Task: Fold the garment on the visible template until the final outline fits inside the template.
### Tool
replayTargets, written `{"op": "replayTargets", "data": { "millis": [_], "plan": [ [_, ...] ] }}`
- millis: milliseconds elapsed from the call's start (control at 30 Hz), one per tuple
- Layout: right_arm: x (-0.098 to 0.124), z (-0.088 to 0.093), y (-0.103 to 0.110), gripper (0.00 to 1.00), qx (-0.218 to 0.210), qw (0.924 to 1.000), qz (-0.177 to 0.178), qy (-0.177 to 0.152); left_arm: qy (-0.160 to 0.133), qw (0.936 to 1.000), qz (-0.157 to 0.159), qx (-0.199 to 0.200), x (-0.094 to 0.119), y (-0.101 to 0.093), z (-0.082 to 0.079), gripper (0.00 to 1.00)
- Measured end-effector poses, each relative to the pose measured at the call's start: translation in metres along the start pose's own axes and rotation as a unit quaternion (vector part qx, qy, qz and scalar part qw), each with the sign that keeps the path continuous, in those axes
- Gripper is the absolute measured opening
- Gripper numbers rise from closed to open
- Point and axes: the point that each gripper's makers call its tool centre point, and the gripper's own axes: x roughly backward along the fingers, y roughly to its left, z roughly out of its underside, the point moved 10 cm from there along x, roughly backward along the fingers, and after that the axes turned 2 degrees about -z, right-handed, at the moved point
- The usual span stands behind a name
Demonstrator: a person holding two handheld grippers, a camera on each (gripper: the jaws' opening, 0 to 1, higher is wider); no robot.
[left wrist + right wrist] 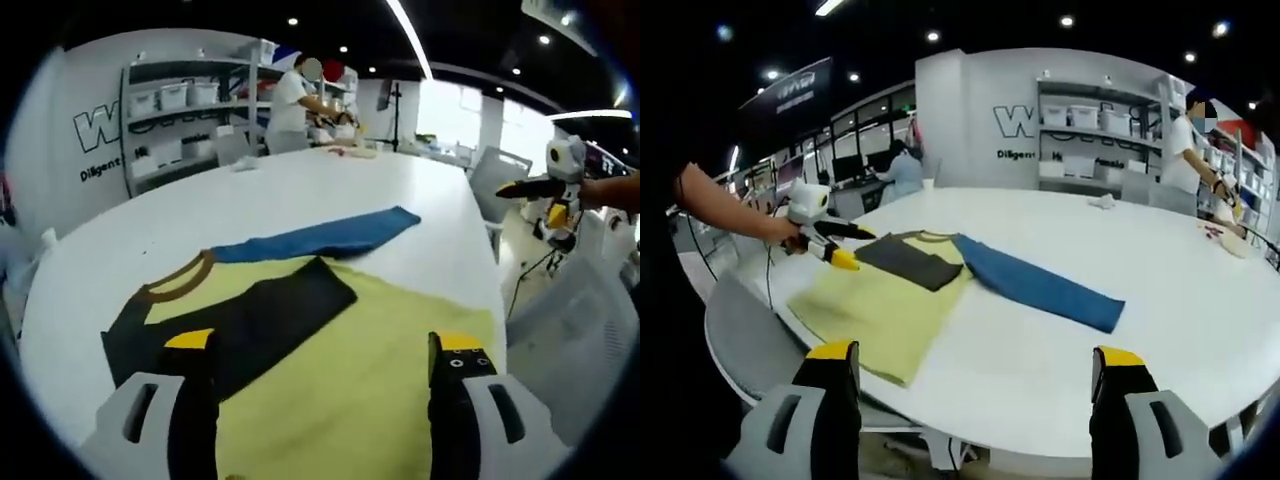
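Right now I see the garment [910, 300] lying flat on the white surface [1160, 300], yellow body near, one dark sleeve folded across the chest, the blue sleeve [1040, 285] stretched out far right. My left hand-held gripper [835, 255] hovers at the collar side, its jaw state unclear; my right hand-held gripper [975, 385] stands apart, empty. The cloth looks light and limp, so I'd pinch the blue cuff.
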Motion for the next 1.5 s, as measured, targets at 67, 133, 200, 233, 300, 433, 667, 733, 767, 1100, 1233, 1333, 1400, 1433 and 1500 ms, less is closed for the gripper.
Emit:
{"op": "replayTargets", "data": {
  "millis": [67,133,200,233,300,433,667,733,767,1100,1233,1333,1400,1433,1500],
  "plan": [
    [-0.002,0.000,0.000,0.95,-0.002,1.0000,-0.001,0.000,-0.005,0.9999,-0.007,0.005,0.008,0.001,0.000,0.90],
    [-0.006,0.000,-0.001,0.94,0.001,1.0000,0.000,0.001,-0.013,0.9997,-0.020,0.011,0.016,0.002,0.001,0.93],
    [-0.009,-0.002,-0.003,0.93,-0.001,1.0000,0.000,-0.001,-0.020,0.9991,-0.032,0.020,0.023,0.003,0.005,0.98],
    [-0.010,-0.003,-0.004,0.93,-0.002,1.0000,0.001,-0.002,-0.022,0.9988,-0.036,0.025,0.025,0.003,0.006,0.99],
    [-0.014,-0.004,-0.009,0.93,-0.003,1.0000,0.001,-0.006,-0.019,0.9983,-0.045,0.034,0.031,0.003,0.010,0.99],
    [-0.021,-0.008,-0.018,0.93,-0.003,1.0000,-0.001,-0.007,-0.018,0.9972,-0.058,0.044,0.042,0.002,0.016,0.99],
    [-0.033,-0.012,-0.037,0.93,-0.013,0.9999,-0.005,-0.003,-0.021,0.9952,-0.075,0.060,0.059,-0.002,0.018,0.99],
    [-0.037,-0.014,-0.043,0.93,-0.018,0.9998,-0.007,-0.004,-0.019,0.9949,-0.081,0.057,0.064,-0.003,0.018,0.99],
    [-0.039,-0.015,-0.047,0.93,-0.020,0.9998,-0.007,-0.004,-0.019,0.9946,-0.086,0.055,0.067,-0.004,0.017,0.99],
    [-0.061,-0.020,-0.078,0.91,-0.023,0.9997,-0.002,-0.002,-0.038,0.9855,-0.142,0.086,0.090,-0.009,0.018,0.99],
    [-0.070,-0.020,-0.097,0.87,-0.033,0.9994,0.007,0.005,-0.047,0.9802,-0.161,0.106,0.099,-0.014,0.023,0.99],
    [-0.077,-0.019,-0.111,0.83,-0.049,0.9987,0.012,0.007,-0.043,0.9789,-0.165,0.112,0.103,-0.017,0.029,0.99],
    [-0.082,-0.017,-0.121,0.81,-0.054,0.9984,0.016,0.010,-0.034,0.9794,-0.167,0.108,0.105,-0.020,0.032,0.99],
    [-0.084,-0.015,-0.126,0.80,-0.054,0.9982,0.019,0.013,-0.030,0.9798,-0.171,0.099,0.106,-0.021,0.033,0.99],
    [-0.087,-0.013,-0.133,0.76,-0.063,0.9976,0.023,0.013,-0.029,0.9793,-0.175,0.096,0.109,-0.022,0.035,0.99]
  ]
}}
